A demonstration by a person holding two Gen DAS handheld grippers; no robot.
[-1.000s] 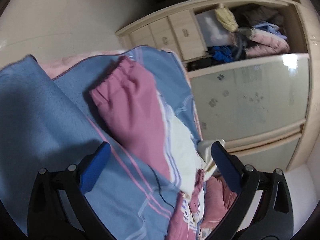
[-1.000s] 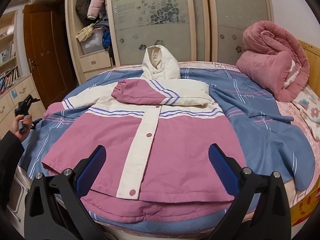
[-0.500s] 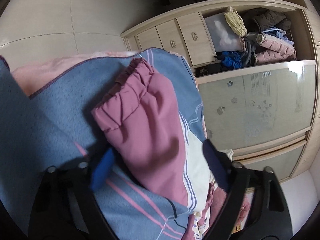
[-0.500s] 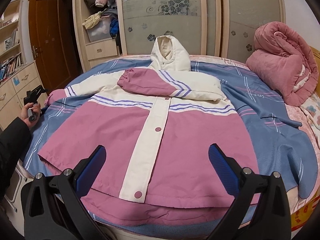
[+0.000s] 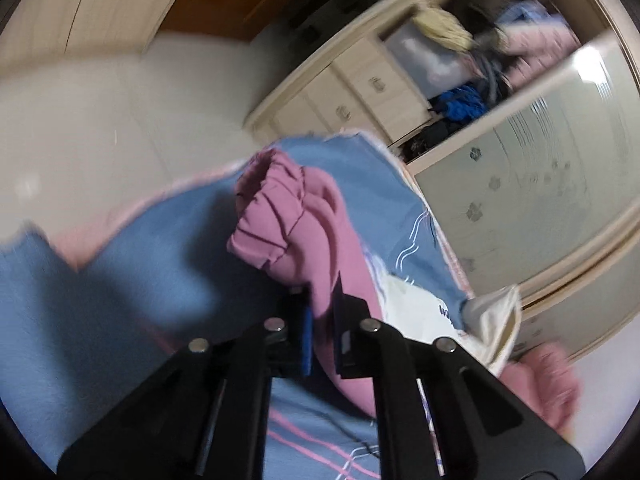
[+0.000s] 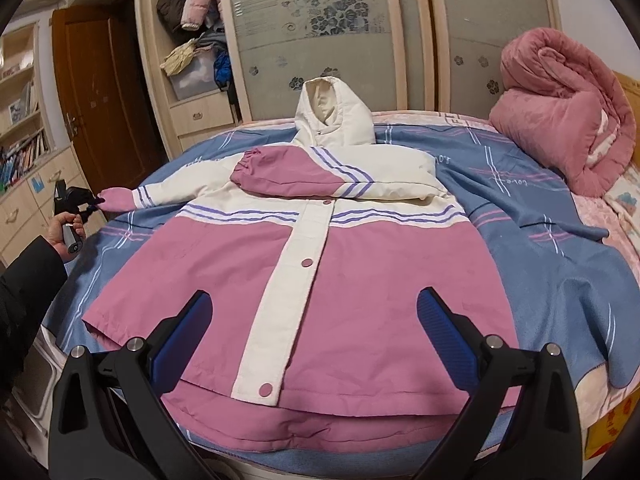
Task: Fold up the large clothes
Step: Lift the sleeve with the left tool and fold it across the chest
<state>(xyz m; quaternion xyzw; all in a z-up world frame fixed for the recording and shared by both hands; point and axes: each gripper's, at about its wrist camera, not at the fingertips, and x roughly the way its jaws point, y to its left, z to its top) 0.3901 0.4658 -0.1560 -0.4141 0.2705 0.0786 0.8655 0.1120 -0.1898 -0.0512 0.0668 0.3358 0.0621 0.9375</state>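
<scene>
Pinching jacket sleeve (image 5: 296,236), left tool (image 5: 322,320)

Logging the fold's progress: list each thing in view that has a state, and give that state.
jacket: flat on the bed, front up, snapped shut.
folded sleeve: laid across the chest.
other sleeve: stretched out, cuff pinched.
left gripper: shut on the cuff.
right gripper: open, above the hem.
wardrobe: open section showing clothes.

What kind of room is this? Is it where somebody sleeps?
Most likely a bedroom. A jacket lies spread on a bed with a rolled pink quilt at one end, and behind stands a wardrobe stuffed with clothes.
</scene>
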